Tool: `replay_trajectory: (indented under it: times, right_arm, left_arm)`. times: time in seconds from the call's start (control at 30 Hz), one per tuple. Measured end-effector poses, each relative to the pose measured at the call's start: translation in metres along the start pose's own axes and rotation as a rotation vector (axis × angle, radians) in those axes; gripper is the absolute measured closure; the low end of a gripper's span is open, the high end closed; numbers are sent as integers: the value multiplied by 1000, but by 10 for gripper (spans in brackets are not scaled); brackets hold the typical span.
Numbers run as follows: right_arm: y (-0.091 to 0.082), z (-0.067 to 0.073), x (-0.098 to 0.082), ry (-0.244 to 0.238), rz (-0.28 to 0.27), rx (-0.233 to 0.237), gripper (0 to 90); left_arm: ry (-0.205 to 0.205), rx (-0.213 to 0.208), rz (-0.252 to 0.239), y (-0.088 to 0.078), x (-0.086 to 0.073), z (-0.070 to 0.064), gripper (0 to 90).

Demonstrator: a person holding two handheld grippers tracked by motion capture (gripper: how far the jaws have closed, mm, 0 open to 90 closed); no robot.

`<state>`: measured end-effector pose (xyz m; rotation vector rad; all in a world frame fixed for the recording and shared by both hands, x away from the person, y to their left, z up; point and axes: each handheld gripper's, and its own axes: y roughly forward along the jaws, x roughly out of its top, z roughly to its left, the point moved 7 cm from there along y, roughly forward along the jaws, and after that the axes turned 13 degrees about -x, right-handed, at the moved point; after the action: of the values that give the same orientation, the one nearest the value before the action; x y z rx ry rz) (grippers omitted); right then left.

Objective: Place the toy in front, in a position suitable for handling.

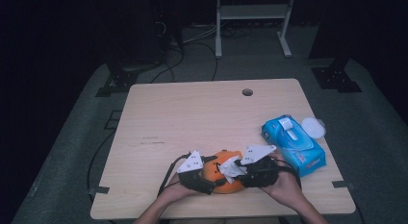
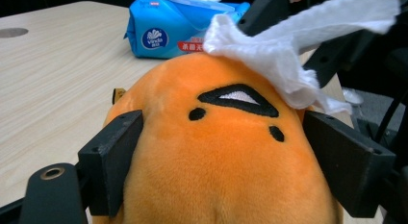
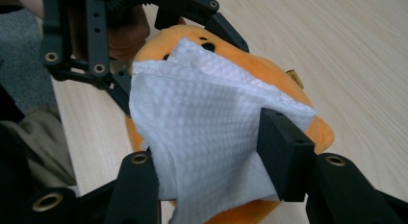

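where the high view looks down, the orange plush [image 1: 226, 180] sits bottom centre between both grippers. left gripper view: left gripper [image 2: 221, 152] clamps the plush [image 2: 226, 156]. right gripper view: right gripper [image 3: 211, 156] spread apart, wipe [image 3: 202, 137] draped between the jaws.

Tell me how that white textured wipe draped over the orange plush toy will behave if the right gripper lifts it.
The white textured wipe is probably floppy: it folds and sags over the orange plush toy. It looks thin and light, so it may slip out easily, since the right gripper has its jaws apart around it. The toy itself likely stays put, clamped between the left gripper jaws.
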<state>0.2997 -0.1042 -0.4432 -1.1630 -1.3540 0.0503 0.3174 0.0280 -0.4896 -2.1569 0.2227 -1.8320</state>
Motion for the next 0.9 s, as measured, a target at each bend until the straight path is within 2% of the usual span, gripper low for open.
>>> replay_trajectory:
  times: [0.17, 0.33, 0.43, 0.5, 0.6, 0.63, 0.67, 0.77, 0.83, 0.9]
  right_arm:
    - [2, -5, 2, 29, -10, 7, 514]
    - [10, -4, 1, 32, -7, 11, 528]
    - [18, -1, -3, 38, -23, 8, 624]
    - [17, 0, -3, 42, -31, 4, 675]
    - [14, -1, -3, 50, -34, 11, 706]
    - [12, -2, -3, 63, -38, 32, 717]
    - [7, -6, -3, 109, -46, 81, 752]
    - [3, -15, -7, 188, -56, 136, 809]
    - [0, -21, -10, 220, -48, 147, 822]
    - [-1, -26, -16, 223, -27, 124, 828]
  left_arm:
    - [18, -27, 19, -1, 0, 0, 167]
    - [30, -34, 43, -1, 0, -1, 153]
    - [37, -33, 87, -7, 4, 1, 114]
    - [22, -36, 86, -11, 9, 1, 97]
    - [32, -40, 92, -14, 10, -1, 97]
    - [42, -44, 98, -15, 9, -2, 97]
    - [60, -46, 107, -17, 8, -3, 101]
    - [61, -50, 110, -18, 7, -3, 103]
    - [59, -44, 110, -18, 7, -2, 109]
    - [58, -41, 111, -20, 7, 0, 117]
